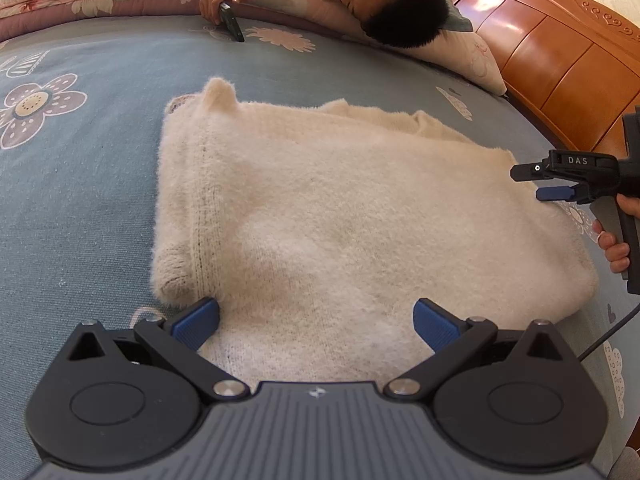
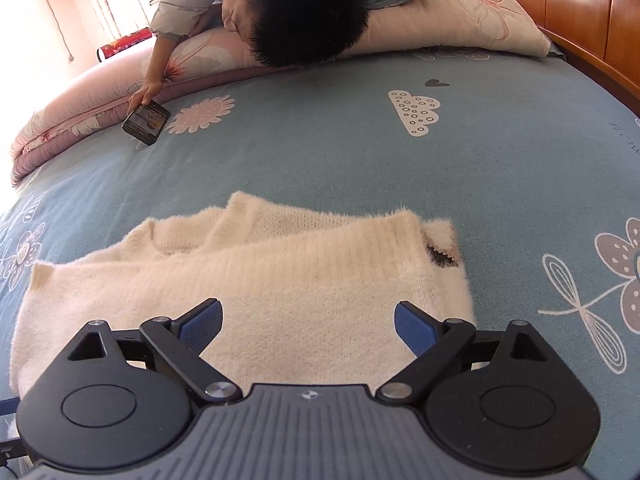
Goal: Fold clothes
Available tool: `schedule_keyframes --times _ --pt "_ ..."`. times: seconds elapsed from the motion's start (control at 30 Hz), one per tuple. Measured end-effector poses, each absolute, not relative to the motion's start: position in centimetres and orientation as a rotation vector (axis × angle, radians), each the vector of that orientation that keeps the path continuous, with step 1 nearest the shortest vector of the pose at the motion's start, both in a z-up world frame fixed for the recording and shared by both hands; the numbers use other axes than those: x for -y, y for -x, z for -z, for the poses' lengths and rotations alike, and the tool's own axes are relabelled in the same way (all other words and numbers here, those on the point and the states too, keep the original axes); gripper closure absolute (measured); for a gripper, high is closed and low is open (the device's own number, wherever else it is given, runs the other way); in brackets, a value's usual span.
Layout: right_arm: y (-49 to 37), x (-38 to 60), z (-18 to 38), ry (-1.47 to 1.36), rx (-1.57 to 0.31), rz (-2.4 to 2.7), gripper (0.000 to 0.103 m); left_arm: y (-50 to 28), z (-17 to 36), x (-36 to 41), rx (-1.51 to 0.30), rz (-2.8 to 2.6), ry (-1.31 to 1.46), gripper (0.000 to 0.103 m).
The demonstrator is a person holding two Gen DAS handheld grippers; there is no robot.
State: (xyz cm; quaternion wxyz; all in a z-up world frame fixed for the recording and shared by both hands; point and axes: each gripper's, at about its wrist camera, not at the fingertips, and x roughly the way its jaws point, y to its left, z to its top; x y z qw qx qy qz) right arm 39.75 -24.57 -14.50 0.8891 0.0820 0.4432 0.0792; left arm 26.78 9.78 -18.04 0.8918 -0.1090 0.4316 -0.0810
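A fluffy cream sweater [image 1: 320,216] lies folded on the blue patterned bedsheet [image 1: 80,208]. My left gripper [image 1: 316,320] hovers open over the sweater's near edge, its blue pads wide apart with nothing between them. The right gripper [image 1: 532,184], held by a hand, appears at the right side of the left wrist view beside the sweater's right edge. In the right wrist view my right gripper [image 2: 308,322] is open above the sweater [image 2: 256,280], where a folded sleeve lies across the body and a dark mark shows at the right corner.
A person lies at the far side of the bed on a floral pillow [image 2: 460,24], holding a phone [image 2: 146,122] on the sheet [image 2: 400,168]. A pink quilt [image 1: 80,0] lines the far edge. A wooden headboard [image 1: 560,52] stands at the right.
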Motion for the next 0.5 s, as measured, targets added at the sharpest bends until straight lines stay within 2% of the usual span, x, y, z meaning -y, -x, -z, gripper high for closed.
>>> schedule_keyframes --times 0.13,0.5 --pt "-39.8 23.0 15.7 -0.134 -0.989 -0.134 0.004 -26.7 18.0 -9.2 -0.912 0.193 0.151 0.001" --pt "-39.4 8.1 9.7 -0.047 -0.892 -0.439 0.004 -25.3 14.5 -13.9 -0.879 0.208 0.163 0.001"
